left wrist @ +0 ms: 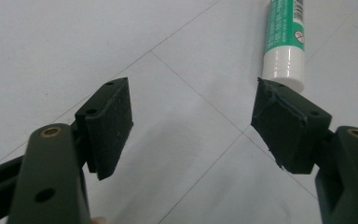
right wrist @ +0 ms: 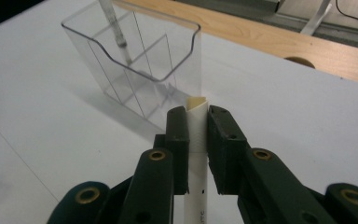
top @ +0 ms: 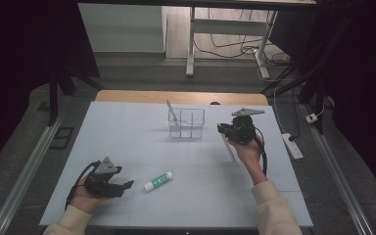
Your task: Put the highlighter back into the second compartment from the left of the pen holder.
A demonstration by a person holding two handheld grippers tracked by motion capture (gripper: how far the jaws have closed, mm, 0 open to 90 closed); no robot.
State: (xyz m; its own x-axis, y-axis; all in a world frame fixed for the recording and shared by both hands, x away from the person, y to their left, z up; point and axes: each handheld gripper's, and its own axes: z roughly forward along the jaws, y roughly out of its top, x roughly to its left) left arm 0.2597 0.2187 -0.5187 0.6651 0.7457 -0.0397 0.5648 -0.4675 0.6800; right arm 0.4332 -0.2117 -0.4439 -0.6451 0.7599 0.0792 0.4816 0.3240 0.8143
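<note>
Your right hand-held gripper (right wrist: 197, 128) is clamped on a white pen (right wrist: 196, 140), held above the tabletop (top: 127, 142) just beside the clear divided organizer (top: 186, 123), w/ another pen (top: 172, 112) already leaning in its rear-left compartment. Your left hand-held gripper (left wrist: 191, 121) sits wide open, nothing between its pads, near the green-and-white glue stick (top: 158, 181) lying flat.

Organizer (right wrist: 135, 56) clear glossy plastic; tube (right wrist: 197, 135) matt white, perhaps plastic.
</note>
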